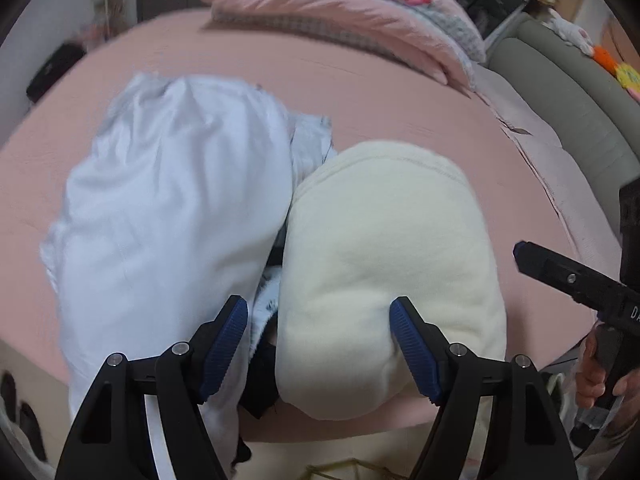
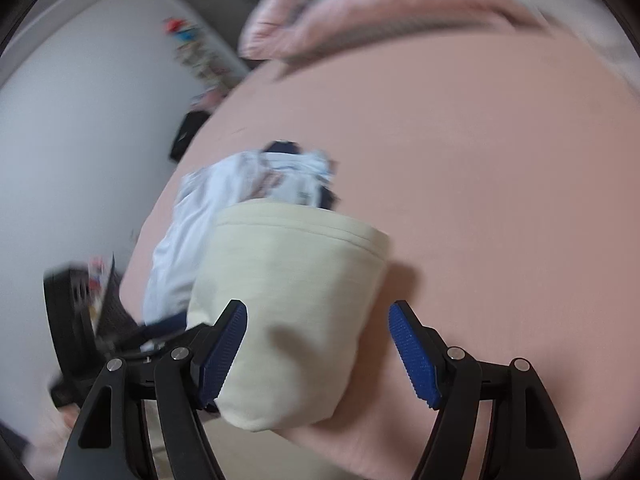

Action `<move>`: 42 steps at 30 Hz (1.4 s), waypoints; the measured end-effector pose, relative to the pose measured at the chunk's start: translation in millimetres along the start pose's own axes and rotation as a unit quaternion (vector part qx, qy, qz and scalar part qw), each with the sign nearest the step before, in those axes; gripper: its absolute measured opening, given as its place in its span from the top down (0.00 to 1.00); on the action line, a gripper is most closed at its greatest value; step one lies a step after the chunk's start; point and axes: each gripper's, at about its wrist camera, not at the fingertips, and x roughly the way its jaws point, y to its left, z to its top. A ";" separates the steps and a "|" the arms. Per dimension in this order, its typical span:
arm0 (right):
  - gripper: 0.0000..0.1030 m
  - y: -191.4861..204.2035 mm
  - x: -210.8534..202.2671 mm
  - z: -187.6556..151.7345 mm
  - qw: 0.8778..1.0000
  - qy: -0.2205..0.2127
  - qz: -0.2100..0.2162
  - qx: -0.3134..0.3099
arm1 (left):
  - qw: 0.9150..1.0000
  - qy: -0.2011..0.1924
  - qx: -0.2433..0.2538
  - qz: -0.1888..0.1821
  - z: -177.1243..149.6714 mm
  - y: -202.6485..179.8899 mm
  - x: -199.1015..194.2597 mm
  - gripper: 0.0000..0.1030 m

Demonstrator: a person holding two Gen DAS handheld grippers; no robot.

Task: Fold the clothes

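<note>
**Both grippers open over folded cream garment on pink bed**

Left gripper: lower centre of the left wrist view, jaws spread wide, blue ribbed pads clear of fabric. Nothing clamped. The near end of the folded cream garment lies between and below the 2 fingers; the left pad sits over the white garment, the right pad over the cream one.

Right gripper: lower centre of the right wrist view, jaws likewise wide apart, holding nothing. Its left pad overlaps the cream garment's near edge; whether it touches cannot be told. Its right pad is over bare sheet.

Cream garment: folded into a compact rounded bundle, near edge of the pink bed sheet, centre-right of the left wrist view. White garment lies just beside it at left, touching, with dark fabric showing in the gap between them.

Right gripper body and a hand show at the right edge of the left wrist view. Pink quilt heaped at upper centre. View blurred.
</note>
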 end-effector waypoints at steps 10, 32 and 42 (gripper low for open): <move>0.30 48.5 -8.2 0.4 0.983 -0.065 -0.056 -0.164 | 0.995 -0.054 0.081 -0.016 16.3 -32.2 -11.8 0.29; 0.63 6.6 74.0 -7.7 0.987 0.064 -0.060 -0.134 | 0.997 0.054 0.043 -0.033 6.3 -16.5 90.0 0.30; 0.63 -1.7 74.7 -11.8 0.988 0.055 -0.048 -0.134 | 0.999 -0.001 0.035 -0.034 -3.6 -18.0 82.7 0.22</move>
